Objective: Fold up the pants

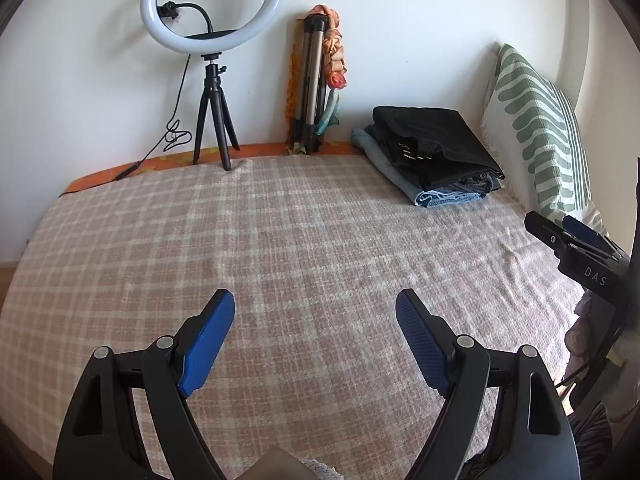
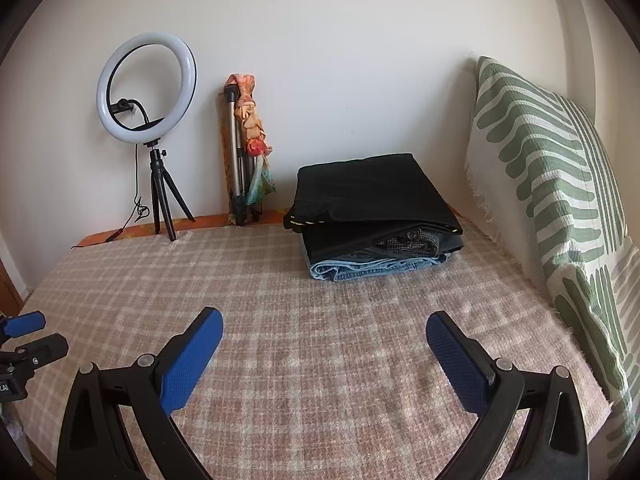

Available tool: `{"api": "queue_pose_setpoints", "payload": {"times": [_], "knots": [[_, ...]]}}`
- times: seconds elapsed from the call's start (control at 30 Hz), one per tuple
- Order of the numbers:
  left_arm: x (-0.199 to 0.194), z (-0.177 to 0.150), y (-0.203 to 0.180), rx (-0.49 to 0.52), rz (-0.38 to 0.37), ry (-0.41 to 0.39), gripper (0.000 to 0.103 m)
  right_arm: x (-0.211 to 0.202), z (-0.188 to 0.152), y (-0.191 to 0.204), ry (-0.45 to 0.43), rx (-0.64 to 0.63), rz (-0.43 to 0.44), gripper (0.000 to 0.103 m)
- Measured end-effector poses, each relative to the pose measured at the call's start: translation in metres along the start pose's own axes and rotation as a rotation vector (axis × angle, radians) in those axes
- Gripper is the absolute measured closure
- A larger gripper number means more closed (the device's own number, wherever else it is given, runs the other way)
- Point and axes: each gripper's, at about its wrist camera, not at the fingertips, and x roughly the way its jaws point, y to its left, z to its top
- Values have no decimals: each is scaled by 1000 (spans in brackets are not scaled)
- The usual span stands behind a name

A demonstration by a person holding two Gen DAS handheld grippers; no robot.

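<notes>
A stack of folded pants [image 1: 432, 152] lies at the far right of the bed, black pair on top, grey and blue denim pairs beneath; it also shows in the right wrist view [image 2: 372, 212]. My left gripper [image 1: 316, 304] is open and empty above the checked blanket [image 1: 280, 240], well short of the stack. My right gripper [image 2: 324, 324] is open and empty, also over the blanket [image 2: 280, 300], in front of the stack. The right gripper's fingers also show at the right edge of the left wrist view [image 1: 576, 240].
A ring light on a small tripod [image 1: 212, 32] stands at the bed's far edge by the wall. A folded tripod with an orange cloth [image 1: 316, 80] leans on the wall. A green-striped pillow [image 2: 552, 200] leans along the right side.
</notes>
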Motion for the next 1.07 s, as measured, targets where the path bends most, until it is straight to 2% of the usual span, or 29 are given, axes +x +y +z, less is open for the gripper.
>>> {"api": "queue_pose_setpoints", "payload": {"times": [0.93, 1.07], "knots": [[0, -3, -1, 22, 4, -20, 20, 3, -1, 4, 12, -5, 14, 0], [2, -1, 8, 0, 10, -1, 20, 11, 0, 6, 30, -24, 27, 0]]}}
